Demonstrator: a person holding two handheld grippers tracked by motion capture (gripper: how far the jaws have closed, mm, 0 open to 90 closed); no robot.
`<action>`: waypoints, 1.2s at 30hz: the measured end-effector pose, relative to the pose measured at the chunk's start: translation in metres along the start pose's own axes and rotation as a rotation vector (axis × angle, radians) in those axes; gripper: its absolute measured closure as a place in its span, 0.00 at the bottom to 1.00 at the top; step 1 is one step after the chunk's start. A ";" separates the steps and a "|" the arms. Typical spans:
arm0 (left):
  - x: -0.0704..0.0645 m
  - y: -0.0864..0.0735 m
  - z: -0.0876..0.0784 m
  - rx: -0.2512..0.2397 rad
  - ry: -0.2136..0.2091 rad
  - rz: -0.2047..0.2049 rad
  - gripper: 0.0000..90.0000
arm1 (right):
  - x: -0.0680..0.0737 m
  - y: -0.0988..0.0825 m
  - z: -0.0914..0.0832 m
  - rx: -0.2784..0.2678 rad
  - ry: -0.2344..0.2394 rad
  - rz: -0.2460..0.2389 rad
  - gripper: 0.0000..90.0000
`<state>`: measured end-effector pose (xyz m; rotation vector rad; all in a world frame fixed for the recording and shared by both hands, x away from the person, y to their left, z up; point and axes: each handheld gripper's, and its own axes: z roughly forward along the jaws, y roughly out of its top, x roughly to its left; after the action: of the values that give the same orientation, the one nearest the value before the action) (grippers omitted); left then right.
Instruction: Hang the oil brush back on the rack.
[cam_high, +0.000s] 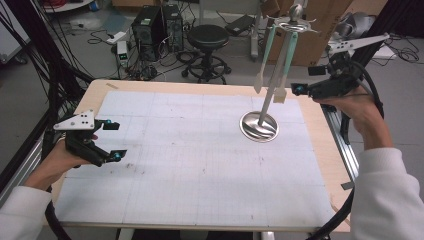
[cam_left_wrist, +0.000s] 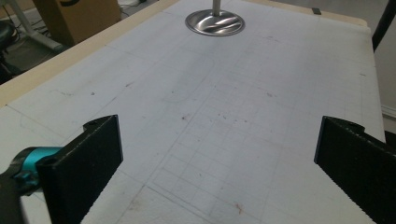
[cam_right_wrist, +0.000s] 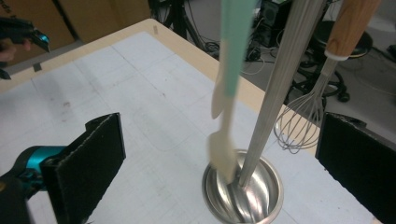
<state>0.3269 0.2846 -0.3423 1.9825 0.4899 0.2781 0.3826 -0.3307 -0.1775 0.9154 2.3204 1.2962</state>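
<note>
1. The left gripper (cam_high: 111, 140) rests over the near left of the table (cam_high: 200, 210), jaws wide, nothing between them. Little risk here; if it swung across, it might catch the rack's base (cam_left_wrist: 215, 22).

2. The right gripper (cam_high: 300, 89) hovers beside the rack (cam_high: 265, 107) at the far right, jaws spread wide and holding nothing. In the right gripper view two spatulas (cam_right_wrist: 229, 84) hang between the jaws without touching the pads.

3. Likely trouble: closing now might pinch both spatulas together, or the pole (cam_right_wrist: 275, 107) with them. They look blurred, perhaps swinging, so a grip could land crooked.

4. A sideways pull, rather than a lift off the hook, may tip the rack, since its base simply sits on the table.

5. The whisk (cam_right_wrist: 303, 121) hangs close behind; a jaw reaching deeper could snag its wires.

6. Hard to make out: the hooks at the top (cam_high: 291, 21) are small in the high view and cut off in the right gripper view, so how each tool hangs is unclear. The whisk's handle is cropped too.
</note>
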 end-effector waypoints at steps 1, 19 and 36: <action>-0.001 -0.001 0.001 0.000 0.003 0.002 0.02 | 0.004 -0.004 -0.001 -0.004 0.003 -0.003 0.00; -0.029 -0.013 0.003 -0.024 0.037 0.010 0.02 | 0.063 -0.089 0.003 -0.114 0.009 -0.074 0.00; -0.032 -0.041 0.008 -0.048 0.066 0.004 0.02 | 0.071 -0.168 0.047 -0.172 0.066 -0.027 0.00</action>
<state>0.2925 0.2801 -0.3823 1.9331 0.5165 0.3556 0.2936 -0.3172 -0.3431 0.7941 2.2186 1.5086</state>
